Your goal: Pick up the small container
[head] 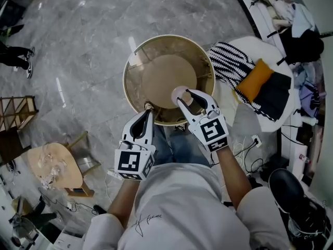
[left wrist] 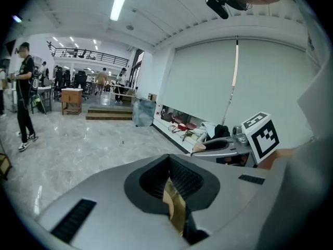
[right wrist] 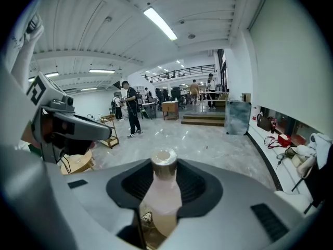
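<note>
The small container point(head: 179, 94) is a pale pink bottle with a metallic cap. My right gripper point(head: 186, 97) is shut on it and holds it above the near edge of the round table point(head: 128, 69). The right gripper view shows the bottle point(right wrist: 162, 189) upright between the pads, cap at the top. My left gripper point(head: 148, 110) is shut and empty, with its tips at the table's near rim, left of the right one. In the left gripper view, the right gripper point(left wrist: 208, 147) and the bottle's tip point(left wrist: 199, 148) show to the right.
The table has a glass top with a gold rim and a tan disc point(head: 167, 79) beneath. A white chair point(head: 270, 51) with a striped cloth point(head: 229, 61) and an orange cushion point(head: 255, 79) stands right. A wooden stool point(head: 54, 163) is at left. Cables point(head: 250, 150) lie on the floor.
</note>
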